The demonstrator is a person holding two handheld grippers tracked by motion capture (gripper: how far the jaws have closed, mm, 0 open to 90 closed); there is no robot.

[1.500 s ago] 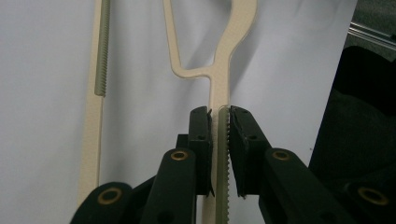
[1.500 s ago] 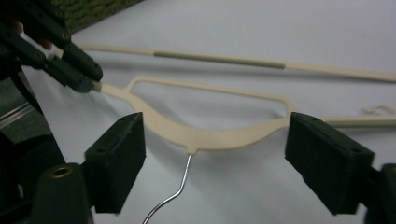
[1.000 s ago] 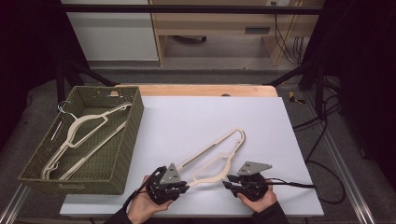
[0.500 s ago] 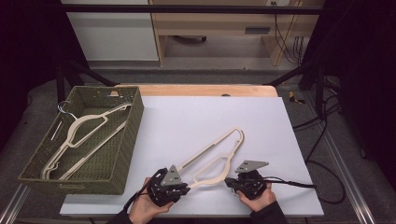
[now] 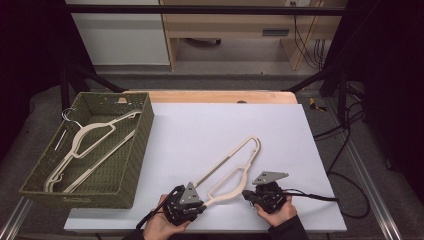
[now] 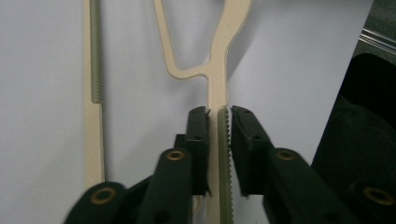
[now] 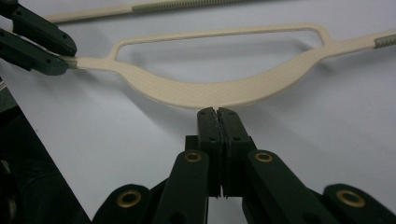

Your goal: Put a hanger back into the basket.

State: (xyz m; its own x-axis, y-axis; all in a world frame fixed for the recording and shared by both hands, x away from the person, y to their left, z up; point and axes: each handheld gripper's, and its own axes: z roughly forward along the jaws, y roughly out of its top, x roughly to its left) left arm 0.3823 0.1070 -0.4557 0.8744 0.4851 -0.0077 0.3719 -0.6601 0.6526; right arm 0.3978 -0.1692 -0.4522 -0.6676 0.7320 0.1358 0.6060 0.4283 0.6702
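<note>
A matt cream plastic hanger (image 5: 231, 172) with ribbed grip strips lies on a smooth white tabletop (image 5: 210, 130) edged in pale wood, beside a coarse woven olive basket (image 5: 131, 165); black plastic jaws carry brass-coloured rivets.

We see our right gripper (image 7: 216, 111) low in frame, jaws pressed together, tips just at the curved lower edge of the cream hanger (image 7: 210, 91). Hanger lies flat on the white table (image 7: 116, 140). Top left, our left gripper (image 7: 67, 58) clamps the hanger's thin end. A ribbed bar (image 7: 187, 5) runs along the top
</note>
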